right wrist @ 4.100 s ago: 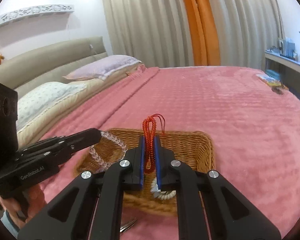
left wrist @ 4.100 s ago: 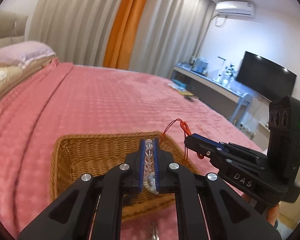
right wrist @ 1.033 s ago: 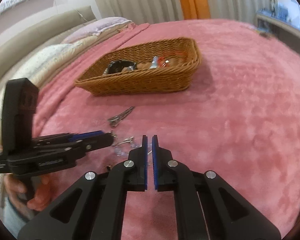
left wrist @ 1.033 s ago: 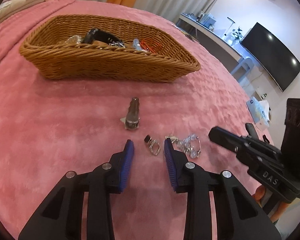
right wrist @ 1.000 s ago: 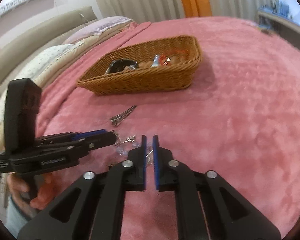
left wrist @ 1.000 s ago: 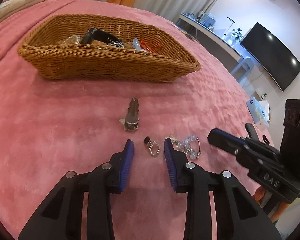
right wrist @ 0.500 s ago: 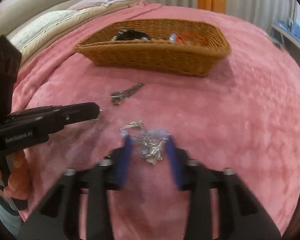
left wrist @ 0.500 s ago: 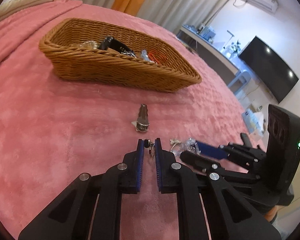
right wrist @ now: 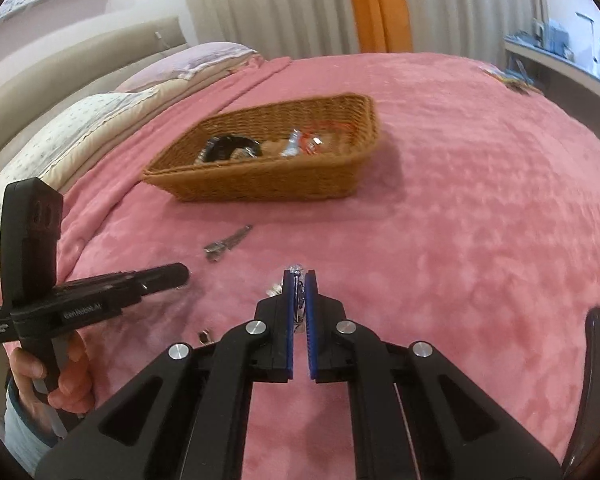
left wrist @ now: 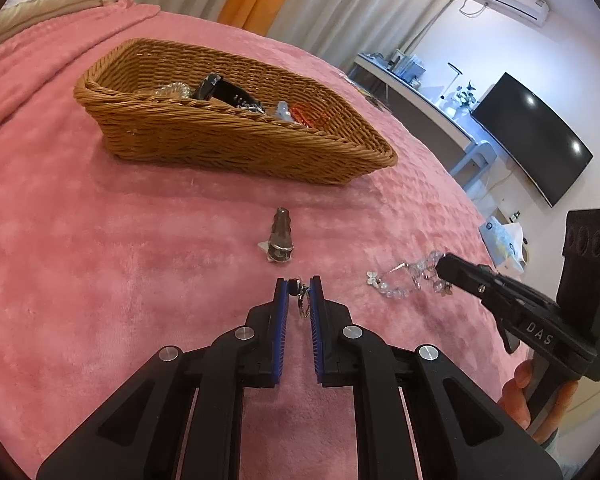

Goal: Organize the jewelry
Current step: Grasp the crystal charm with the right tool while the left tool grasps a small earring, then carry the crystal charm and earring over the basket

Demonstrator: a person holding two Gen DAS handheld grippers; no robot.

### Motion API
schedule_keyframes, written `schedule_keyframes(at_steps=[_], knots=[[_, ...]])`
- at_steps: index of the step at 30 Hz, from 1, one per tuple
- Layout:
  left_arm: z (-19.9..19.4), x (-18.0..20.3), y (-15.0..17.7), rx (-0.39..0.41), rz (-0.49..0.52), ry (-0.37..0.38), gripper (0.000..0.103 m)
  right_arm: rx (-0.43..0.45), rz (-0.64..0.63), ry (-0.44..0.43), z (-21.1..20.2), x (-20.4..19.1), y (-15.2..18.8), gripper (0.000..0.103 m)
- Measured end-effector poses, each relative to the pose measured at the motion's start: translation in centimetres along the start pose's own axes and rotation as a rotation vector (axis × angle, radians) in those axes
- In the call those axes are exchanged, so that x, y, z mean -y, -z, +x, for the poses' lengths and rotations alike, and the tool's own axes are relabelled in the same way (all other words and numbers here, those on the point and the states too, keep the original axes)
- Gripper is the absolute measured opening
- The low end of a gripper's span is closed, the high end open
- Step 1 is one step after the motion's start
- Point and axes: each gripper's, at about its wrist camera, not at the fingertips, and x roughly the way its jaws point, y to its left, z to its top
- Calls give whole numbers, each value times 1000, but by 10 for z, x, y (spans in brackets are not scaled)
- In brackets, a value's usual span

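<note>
A wicker basket (left wrist: 204, 136) (right wrist: 260, 184) stands on the pink bedspread and holds several pieces of jewelry. My left gripper (left wrist: 299, 282) (right wrist: 178, 276) is shut on a small silver earring (left wrist: 301, 300) and holds it just above the bed. My right gripper (right wrist: 299, 274) (left wrist: 446, 266) is shut on a clear bead bracelet (left wrist: 402, 280) (right wrist: 296, 270), whose free end trails to the left. A metal hair clip (left wrist: 281, 238) (right wrist: 228, 242) lies on the bed between the grippers and the basket.
A small metal piece (right wrist: 205, 336) lies on the bed near the right gripper's base. Pillows (right wrist: 100, 120) line the headboard side. A desk and a TV (left wrist: 532, 136) stand beyond the bed's edge on the right.
My left gripper has closed on the earring and lifted it. My right gripper opened around the bracelet, then closed on it and raised it off the bed.
</note>
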Motion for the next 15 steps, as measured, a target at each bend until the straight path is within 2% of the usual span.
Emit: schedule_keyframes(at_steps=[5,7,8,9,11,15], knots=[[3,3,0,0,20,-11,9,-83,-43,-6,19,-8,7,5],[3,3,0,-1,22,-11,9,-86,-60,0,20,-12,9,15],[3,3,0,-1,21,-11,9,-80,-65,11,18,-12,10,36],[3,3,0,-1,21,-10,9,-72,-63,16,17,-12,10,62],[3,3,0,-2,19,-9,9,-52,-67,15,11,-11,10,66],[4,3,1,-5,23,-8,9,-104,-79,28,22,-12,11,65]])
